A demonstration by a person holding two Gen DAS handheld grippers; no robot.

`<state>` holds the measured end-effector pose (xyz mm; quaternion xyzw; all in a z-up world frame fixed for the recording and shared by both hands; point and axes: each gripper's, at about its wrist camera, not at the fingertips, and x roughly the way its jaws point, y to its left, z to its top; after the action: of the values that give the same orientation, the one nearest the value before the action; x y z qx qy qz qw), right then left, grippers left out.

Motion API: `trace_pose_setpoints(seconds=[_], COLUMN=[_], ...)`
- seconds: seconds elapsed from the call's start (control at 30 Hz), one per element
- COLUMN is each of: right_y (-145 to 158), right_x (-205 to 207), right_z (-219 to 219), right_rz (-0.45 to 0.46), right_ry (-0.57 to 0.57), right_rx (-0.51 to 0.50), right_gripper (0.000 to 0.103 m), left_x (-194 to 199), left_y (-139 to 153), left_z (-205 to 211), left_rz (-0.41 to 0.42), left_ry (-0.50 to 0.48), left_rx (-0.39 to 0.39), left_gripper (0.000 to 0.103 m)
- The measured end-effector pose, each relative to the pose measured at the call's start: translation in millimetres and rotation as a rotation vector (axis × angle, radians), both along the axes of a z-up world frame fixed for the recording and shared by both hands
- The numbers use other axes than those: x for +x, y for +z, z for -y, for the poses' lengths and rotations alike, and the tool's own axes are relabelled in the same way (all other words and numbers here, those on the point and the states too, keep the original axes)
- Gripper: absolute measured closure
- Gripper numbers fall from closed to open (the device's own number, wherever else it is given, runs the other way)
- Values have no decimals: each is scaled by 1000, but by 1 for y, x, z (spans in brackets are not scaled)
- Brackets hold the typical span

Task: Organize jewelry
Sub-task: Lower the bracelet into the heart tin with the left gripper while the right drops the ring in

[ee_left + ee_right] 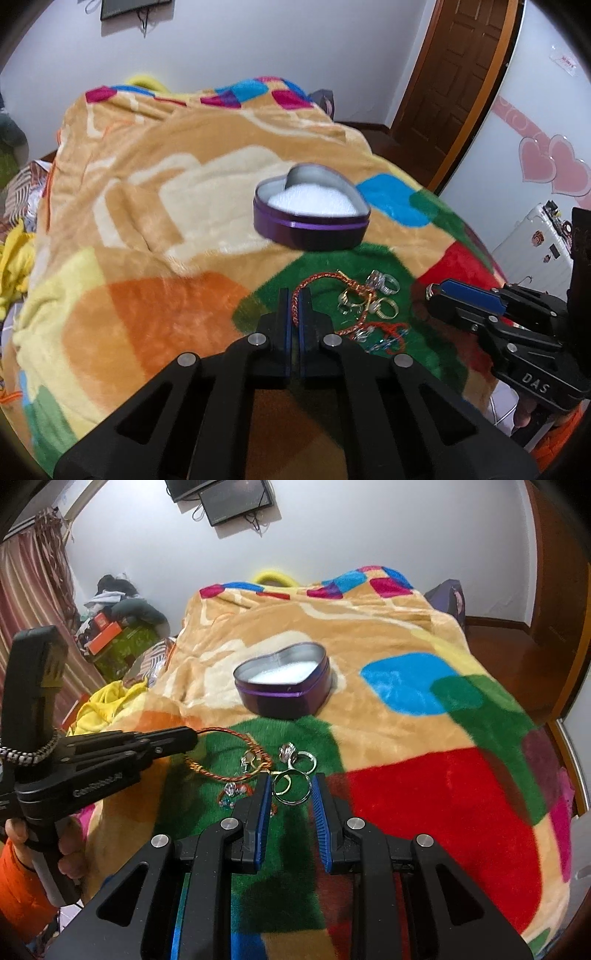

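Note:
A purple heart-shaped tin point(310, 230) point(284, 698) with white padding stands open on the patchwork blanket point(147, 184). Nearer to me, on a green patch, lies a small heap of rings point(382, 284) point(290, 753) and a red beaded bracelet point(384, 334). My left gripper point(295, 295) point(194, 736) is shut on a red-and-gold braided bracelet point(325, 277) point(221, 732), whose loop trails over the heap. My right gripper point(291, 786) point(430, 291) is closed around a silver ring point(295, 800) with a gold ring point(282, 784) lying against it.
The blanket covers a bed that drops off at the right edge point(554, 775). A brown door point(454, 74) and a white suitcase point(532, 240) stand to the right. Clutter and boxes point(110, 631) and yellow cloth point(99, 705) lie at the left. A person's hand point(70, 853) holds the left gripper.

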<state>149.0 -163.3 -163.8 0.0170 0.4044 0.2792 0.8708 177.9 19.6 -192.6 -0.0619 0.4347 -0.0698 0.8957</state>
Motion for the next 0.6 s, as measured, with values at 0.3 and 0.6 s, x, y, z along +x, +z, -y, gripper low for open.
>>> trace_pose_setpoints(seconds=[0.3, 0.6], right_y=[22, 41], right_x=[0, 12], right_z=[-1, -4], right_rz=[65, 140], right_ry=[-8, -14], right_rx=[15, 21], right_gripper=[83, 83], left_x=[-7, 3], left_y=[38, 62], left_z=[-3, -8], left_rz=[100, 174], left_ry=[14, 26], left_rx=[13, 30], left_gripper=[102, 102])
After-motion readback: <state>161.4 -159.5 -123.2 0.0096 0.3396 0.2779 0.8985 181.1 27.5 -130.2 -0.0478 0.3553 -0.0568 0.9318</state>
